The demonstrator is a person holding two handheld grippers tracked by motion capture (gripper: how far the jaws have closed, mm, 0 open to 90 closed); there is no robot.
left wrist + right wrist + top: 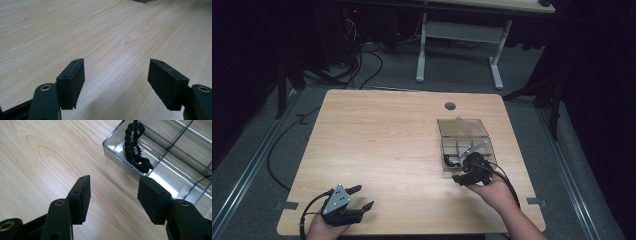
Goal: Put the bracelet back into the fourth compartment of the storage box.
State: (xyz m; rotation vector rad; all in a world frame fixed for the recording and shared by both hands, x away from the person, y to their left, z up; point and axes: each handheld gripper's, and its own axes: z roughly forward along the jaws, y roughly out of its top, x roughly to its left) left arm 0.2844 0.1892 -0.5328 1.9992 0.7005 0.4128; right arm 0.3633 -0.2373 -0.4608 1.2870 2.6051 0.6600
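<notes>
A clear plastic compartment box (463,129) stands on the right half of the wooden table (382,145), with its lid laid back. A black braided cord (135,147) lies coiled in the box's near corner compartment (451,161). A silvery metal piece (473,149) lies in another compartment. My right gripper (464,176) hovers at the box's near edge, open, with bare wood between its pads (113,182). The cord is just ahead and to the right of its jaws. My left gripper (364,196) rests at the table's near left, open over bare wood (116,67).
A round cable hole (450,106) sits near the table's far edge. Beyond the table stands a desk with white legs (422,50), and cables (362,70) trail on the grey floor. Dark stands flank both sides.
</notes>
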